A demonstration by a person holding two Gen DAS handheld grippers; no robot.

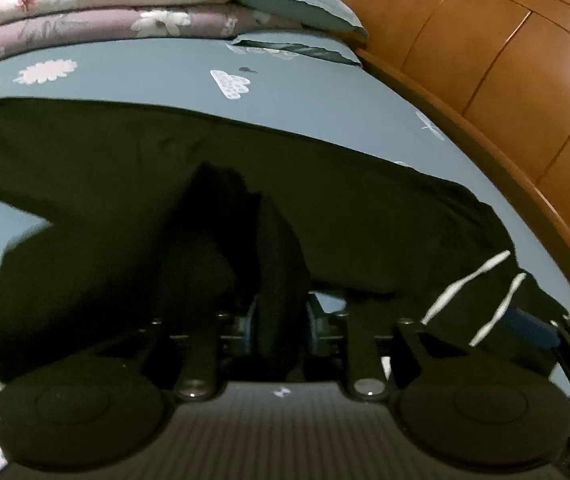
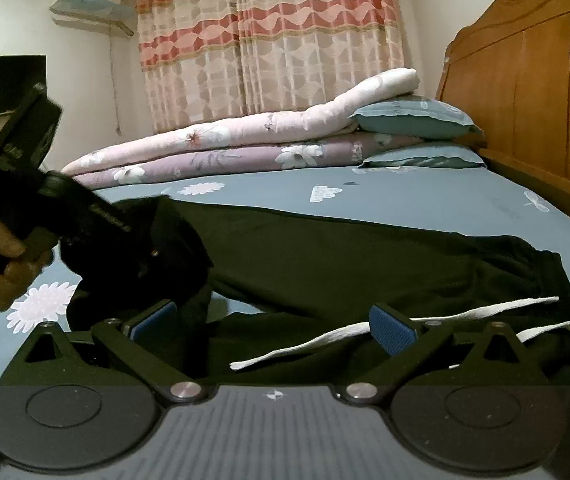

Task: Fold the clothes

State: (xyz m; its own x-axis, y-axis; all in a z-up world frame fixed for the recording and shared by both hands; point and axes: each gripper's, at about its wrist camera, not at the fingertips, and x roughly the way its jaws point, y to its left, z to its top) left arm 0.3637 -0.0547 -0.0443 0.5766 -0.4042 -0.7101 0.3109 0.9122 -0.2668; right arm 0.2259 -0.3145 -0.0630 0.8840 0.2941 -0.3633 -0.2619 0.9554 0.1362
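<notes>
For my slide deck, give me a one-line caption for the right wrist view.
Right gripper open over black trousers with white drawstrings on a blue bedsheet; left gripper grips the fabric.

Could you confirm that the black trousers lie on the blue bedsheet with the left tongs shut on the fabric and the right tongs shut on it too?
Not quite: the right tongs are open over the trousers, as the right wrist view shows. The left tongs are shut on the fabric, on the blue bedsheet.
</notes>
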